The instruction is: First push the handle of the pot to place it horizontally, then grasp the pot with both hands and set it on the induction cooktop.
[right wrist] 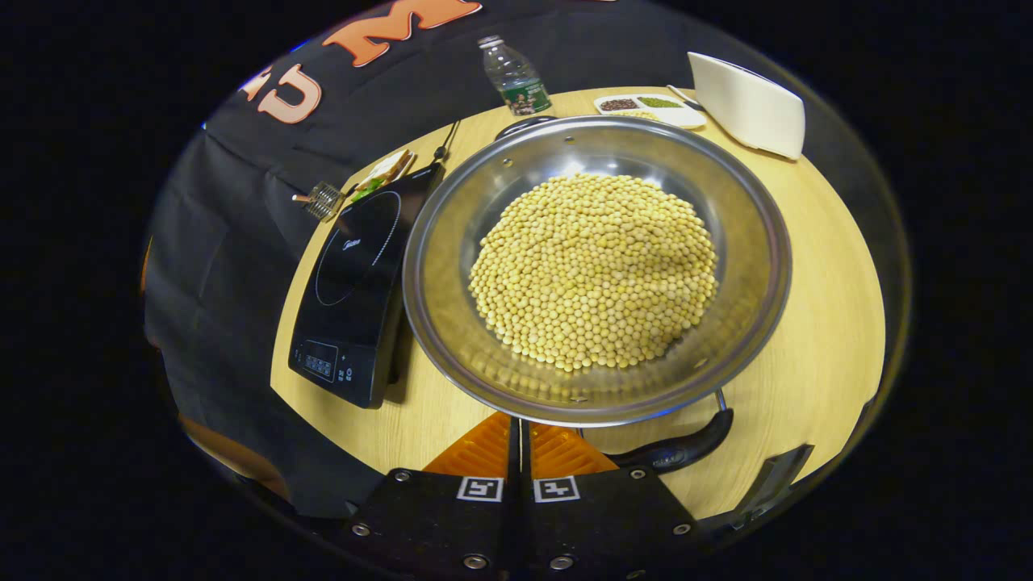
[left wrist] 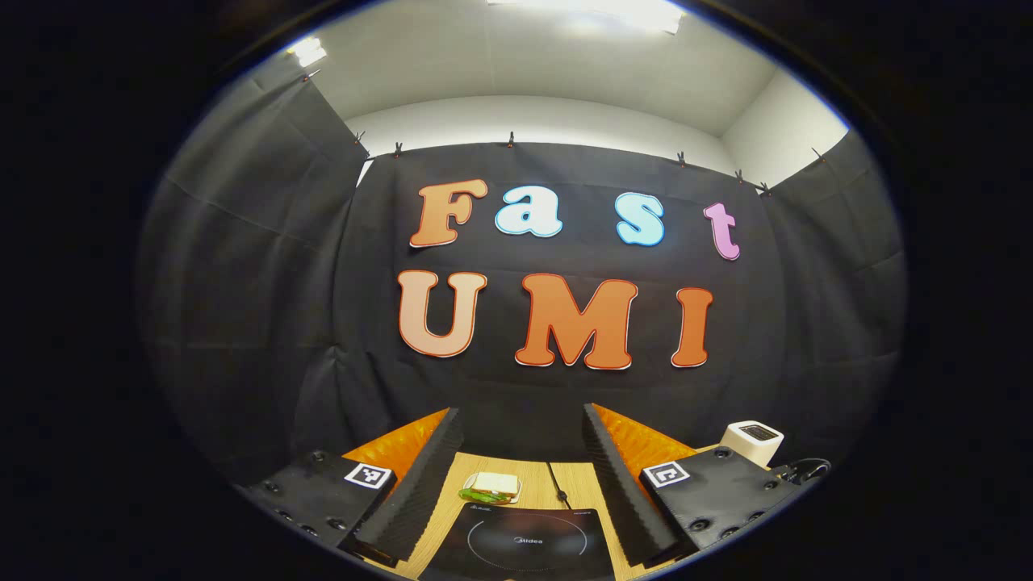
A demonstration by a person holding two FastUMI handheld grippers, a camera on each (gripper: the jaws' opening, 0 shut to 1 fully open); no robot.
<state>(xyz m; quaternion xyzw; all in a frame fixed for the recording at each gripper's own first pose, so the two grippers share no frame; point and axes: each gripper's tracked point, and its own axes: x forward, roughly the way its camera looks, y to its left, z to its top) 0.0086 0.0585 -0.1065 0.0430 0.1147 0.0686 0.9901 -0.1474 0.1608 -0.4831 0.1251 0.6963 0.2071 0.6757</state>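
The left gripper (left wrist: pixel 523 484) was held level above the near part of a light wooden table (left wrist: pixel 476 472), its two ridged fingers well apart with nothing between them. Past them lay the black induction cooktop (left wrist: pixel 524 545), with a sandwich on a small plate (left wrist: pixel 492 486) just beyond it and a thin black cable (left wrist: pixel 557 482) running toward the far edge. A small white box (left wrist: pixel 752 441) stood at the far right of the table. Black cloth closed the booth on three sides beneath a white ceiling with bright light panels. In the right gripper view, the right gripper (right wrist: pixel 519 440) had its fingers closed together, empty, just short of the near rim of the steel pot (right wrist: pixel 452 242). The pot, heaped with soybeans (right wrist: pixel 593 270), stood on the table just right of the cooktop (right wrist: pixel 355 282); its black handle (right wrist: pixel 674 448) lay beside the fingers. A plastic bottle (right wrist: pixel 516 77), a divided dish (right wrist: pixel 650 109) and a white container (right wrist: pixel 746 105) stood along the far edge.
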